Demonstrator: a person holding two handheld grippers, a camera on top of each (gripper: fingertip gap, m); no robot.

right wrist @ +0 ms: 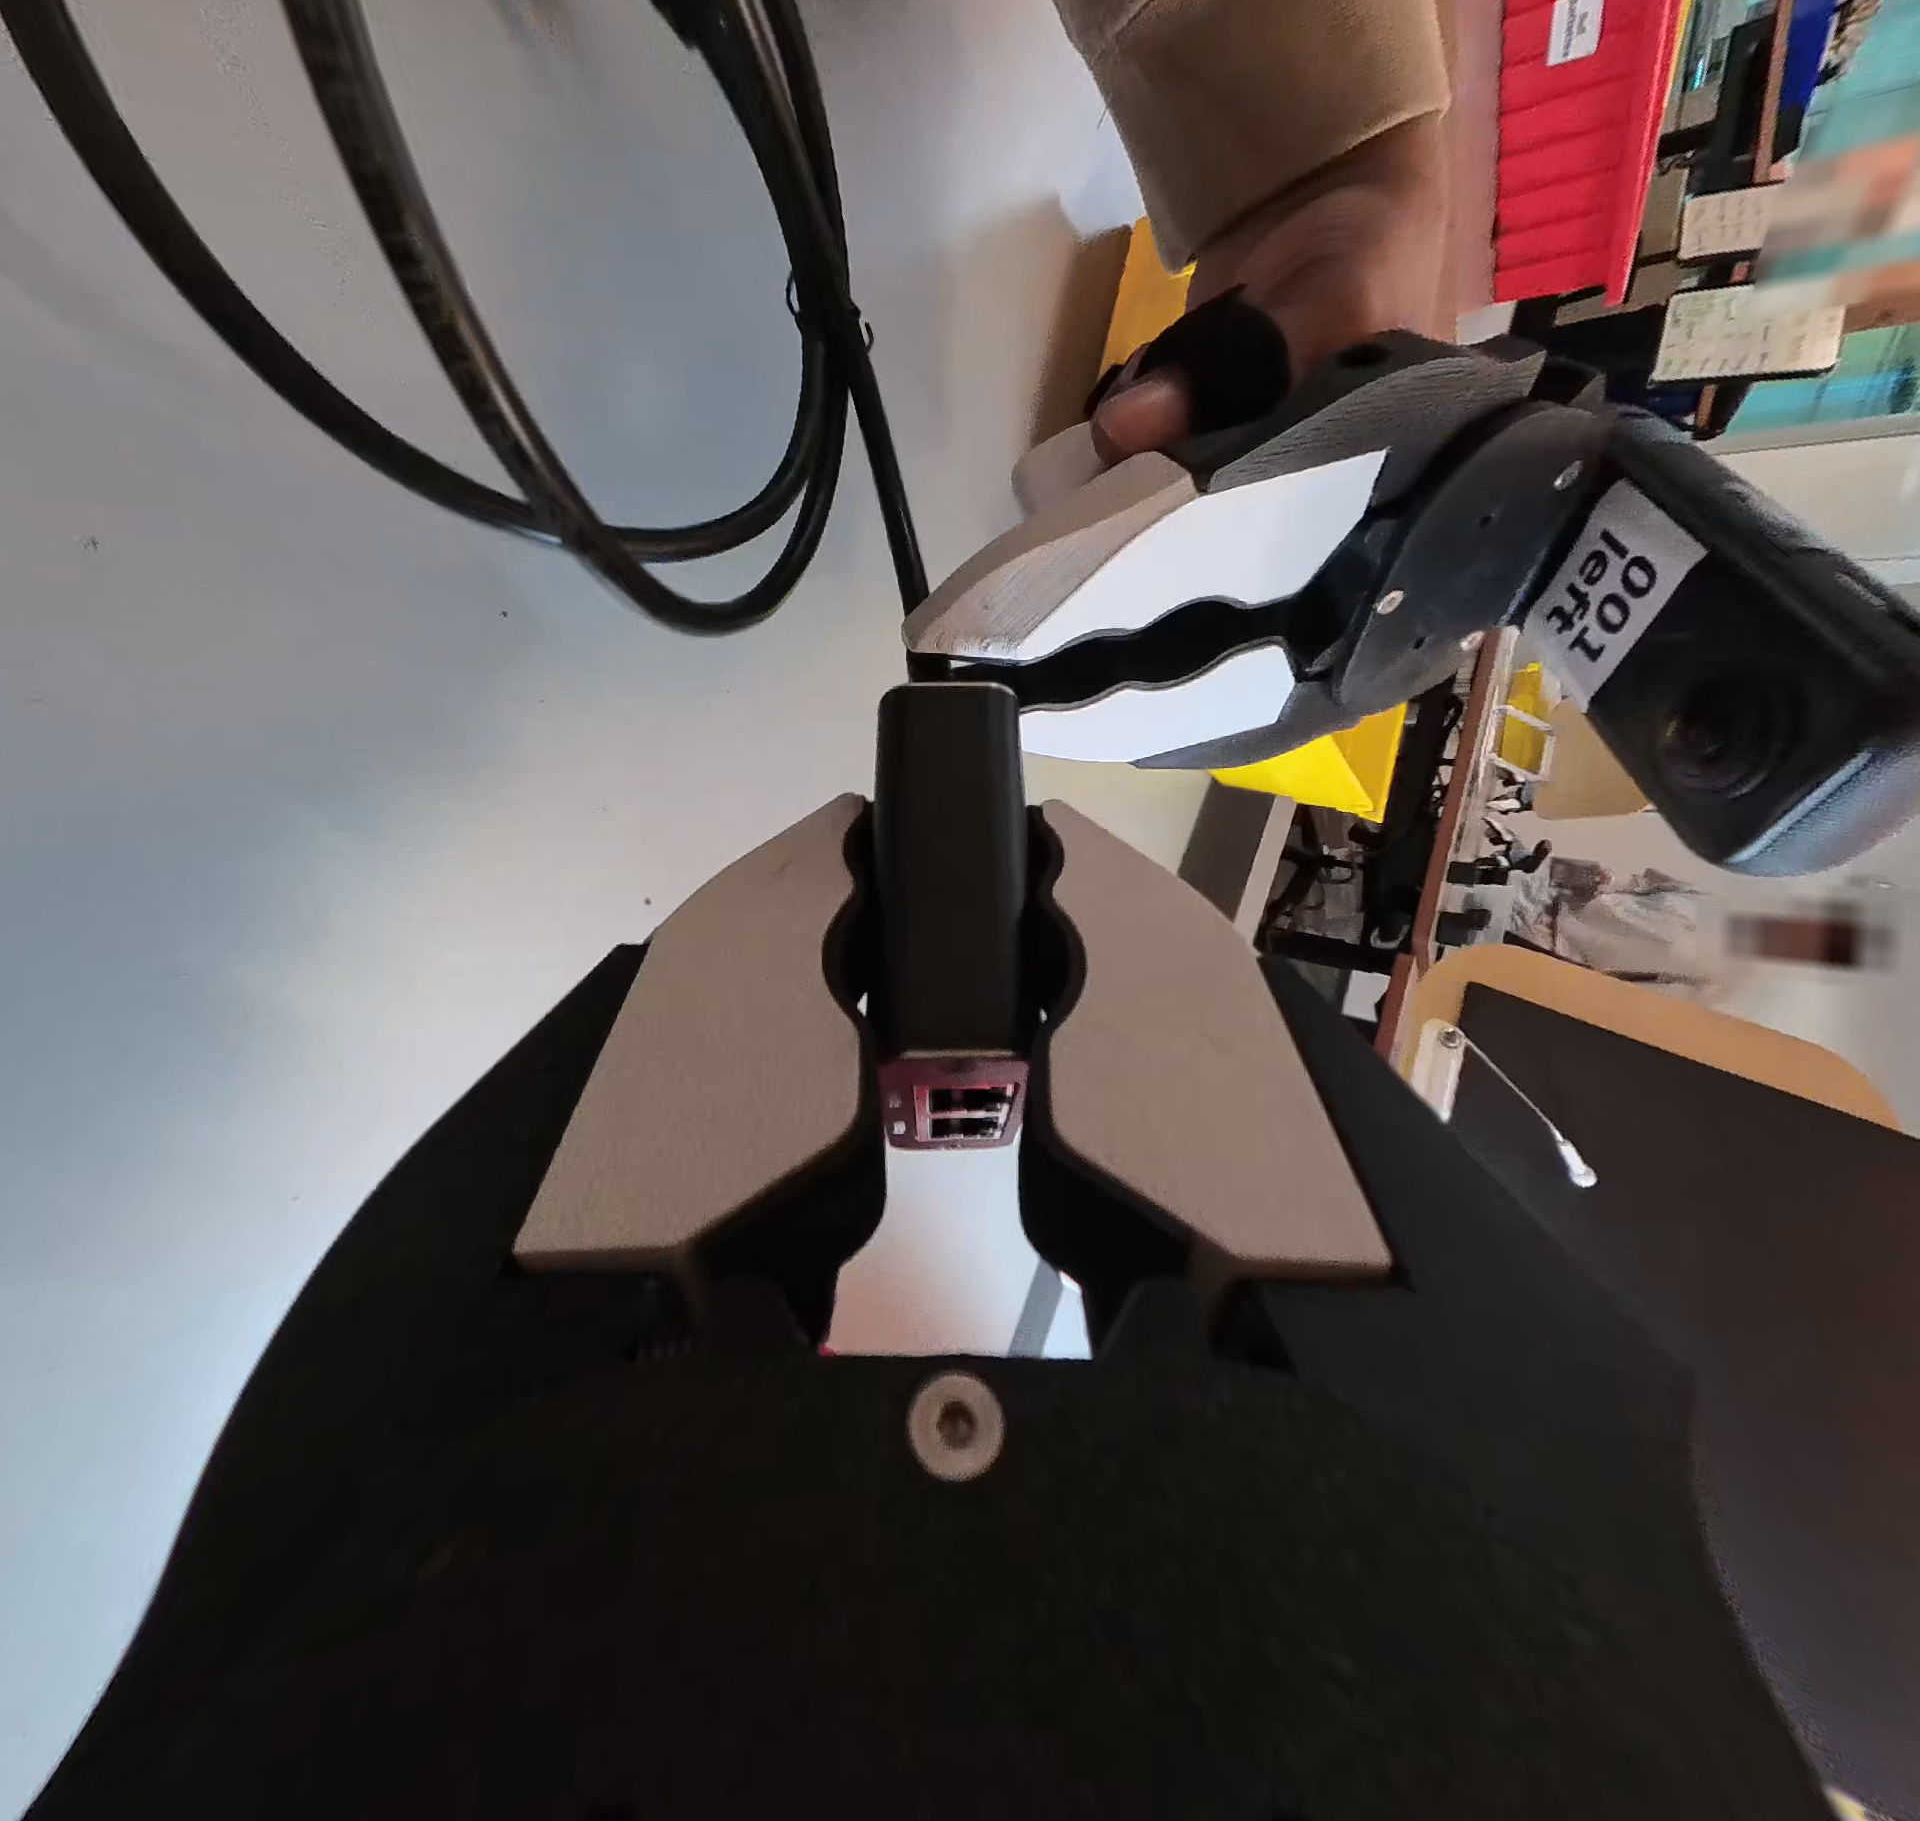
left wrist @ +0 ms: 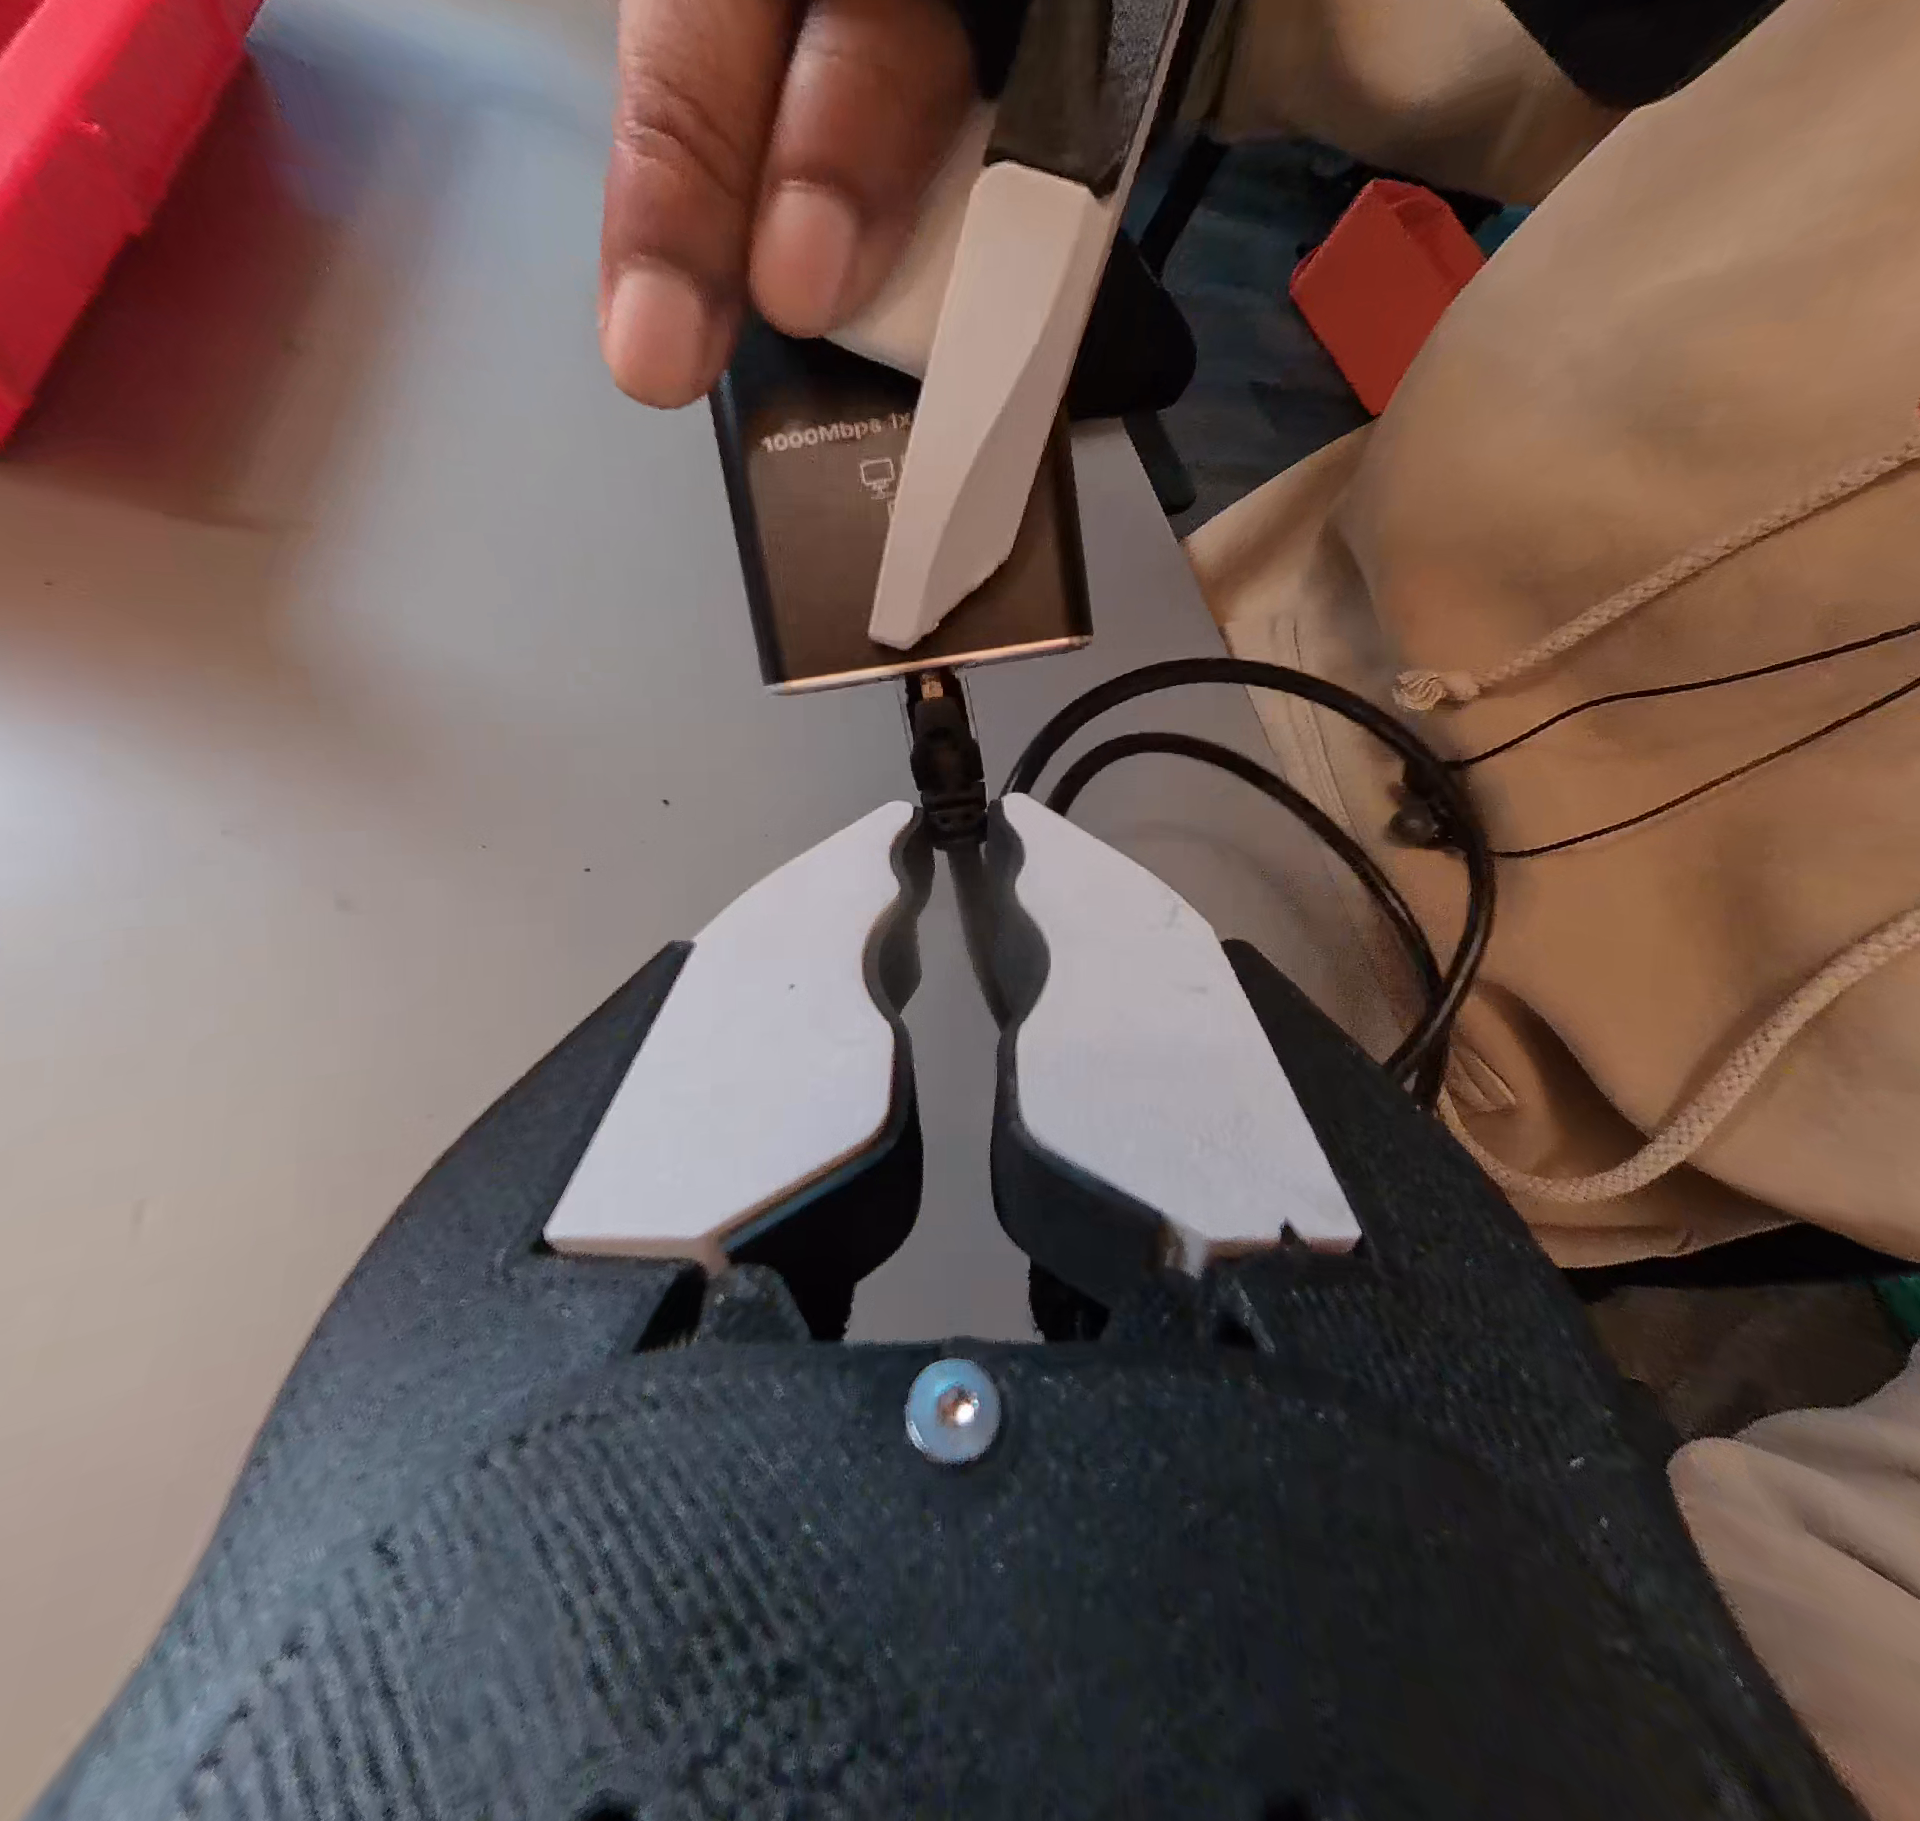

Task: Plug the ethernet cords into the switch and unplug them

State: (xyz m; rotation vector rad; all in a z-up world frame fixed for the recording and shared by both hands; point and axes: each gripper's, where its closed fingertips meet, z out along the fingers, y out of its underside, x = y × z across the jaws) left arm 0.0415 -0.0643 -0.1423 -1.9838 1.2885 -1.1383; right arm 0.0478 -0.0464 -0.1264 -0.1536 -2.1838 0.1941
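Plug (left wrist: 940,743) at switch (left wrist: 914,545) edge, left tongs (left wrist: 951,815) clamped.

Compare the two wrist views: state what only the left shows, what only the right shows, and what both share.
Only the left wrist view shows the plug meeting the switch's end and the red bin. Only the right wrist view shows the switch's two open ports and yellow bins. Both show the switch, black cord, left gripper and right gripper.

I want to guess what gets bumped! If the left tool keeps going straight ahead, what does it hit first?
Probably the switch. The left tool pinches the ethernet cord by its plug, which already sits at the switch's port, straight ahead.
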